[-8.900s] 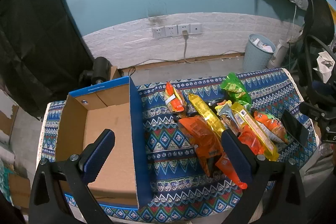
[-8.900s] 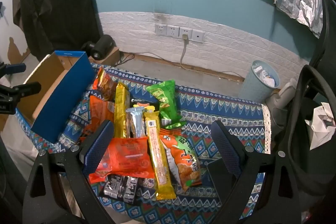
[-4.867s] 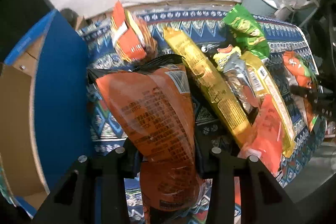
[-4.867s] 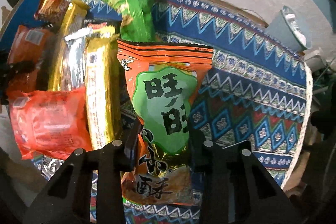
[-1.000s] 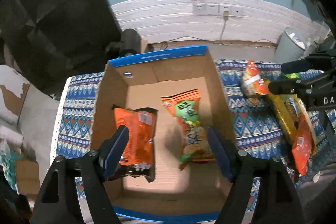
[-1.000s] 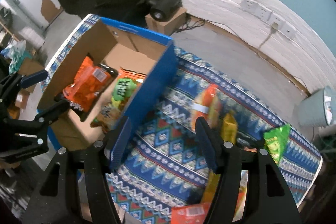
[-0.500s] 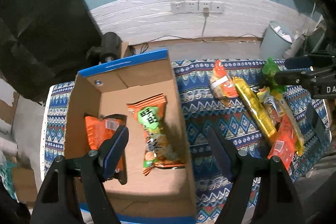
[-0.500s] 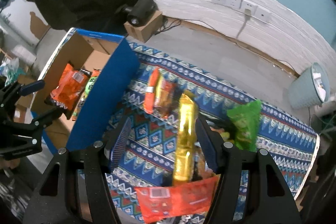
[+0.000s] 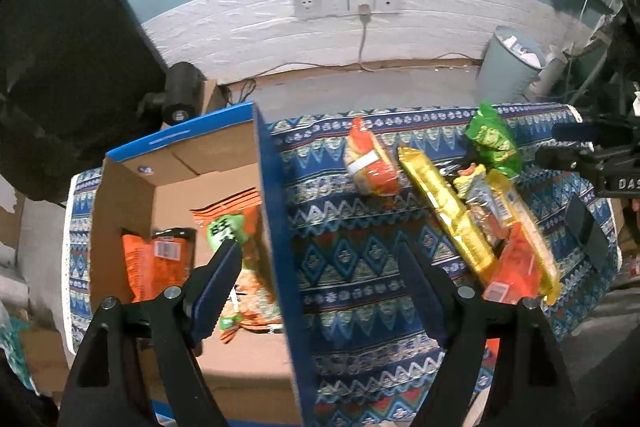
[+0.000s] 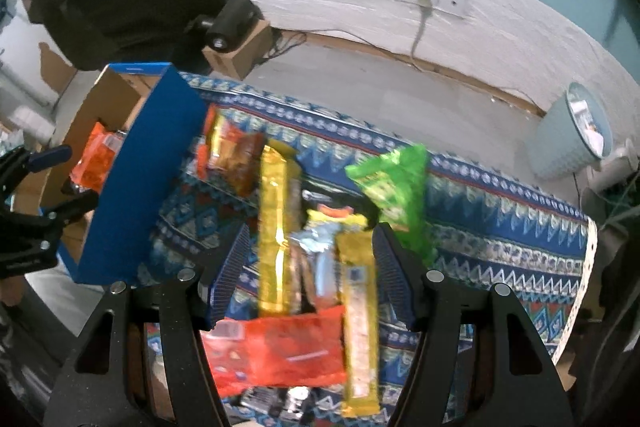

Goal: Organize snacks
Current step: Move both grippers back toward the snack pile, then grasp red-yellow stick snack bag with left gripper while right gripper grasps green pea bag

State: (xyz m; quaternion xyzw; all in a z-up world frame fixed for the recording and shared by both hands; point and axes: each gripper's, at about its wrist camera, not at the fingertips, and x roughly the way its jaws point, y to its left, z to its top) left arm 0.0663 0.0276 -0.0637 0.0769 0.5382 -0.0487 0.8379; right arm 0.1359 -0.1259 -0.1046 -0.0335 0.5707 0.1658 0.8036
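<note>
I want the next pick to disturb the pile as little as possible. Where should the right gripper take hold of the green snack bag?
Probably at the far sealed edge of the green snack bag, coming straight down from above. The bag lies flat on the tablecloth, its far end free, while its near end tucks in beside the right gripper and the packet pile.

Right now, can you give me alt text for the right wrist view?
The open right tongs hover empty above a heap of snack packets on a patterned tablecloth: a long gold packet, a yellow bar, a red packet and a green bag. The blue cardboard box stands at left.
</note>
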